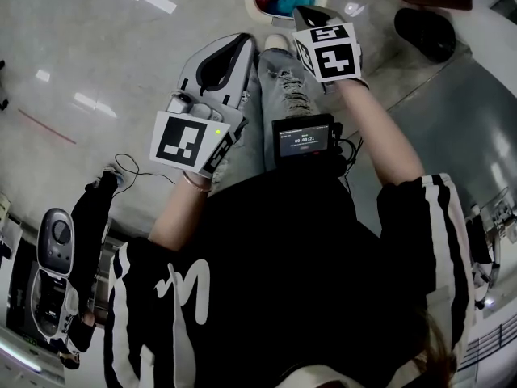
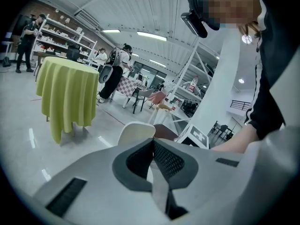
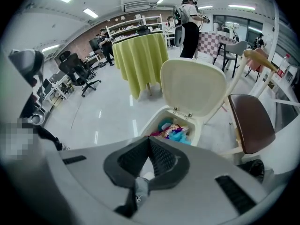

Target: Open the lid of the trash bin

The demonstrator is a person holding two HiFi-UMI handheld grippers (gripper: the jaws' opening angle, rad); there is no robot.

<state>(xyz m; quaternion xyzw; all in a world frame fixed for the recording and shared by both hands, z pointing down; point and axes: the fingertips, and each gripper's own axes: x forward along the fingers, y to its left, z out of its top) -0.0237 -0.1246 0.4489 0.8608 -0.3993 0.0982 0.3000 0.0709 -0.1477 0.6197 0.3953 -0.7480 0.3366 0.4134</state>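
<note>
Two closed, empty: left gripper [image 2: 152,144], right gripper [image 3: 149,142], over glossy grey floor [image 3: 101,114]; trash bin lid [image 3: 193,86] upright.

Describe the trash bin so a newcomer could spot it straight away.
In the right gripper view, find the round table draped in yellow-green cloth. On the floor before it, beside the brown-seated chair, stands the cream trash bin. Its lid is tipped upright, showing colourful rubbish inside.

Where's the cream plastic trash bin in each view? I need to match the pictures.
Head view: cream plastic trash bin at top edge, centre, colourful contents showing.
Left gripper view: only its raised lid, low centre.
Right gripper view: centre, lid up.
Landmark: yellow-green draped table, both gripper views only.
</note>
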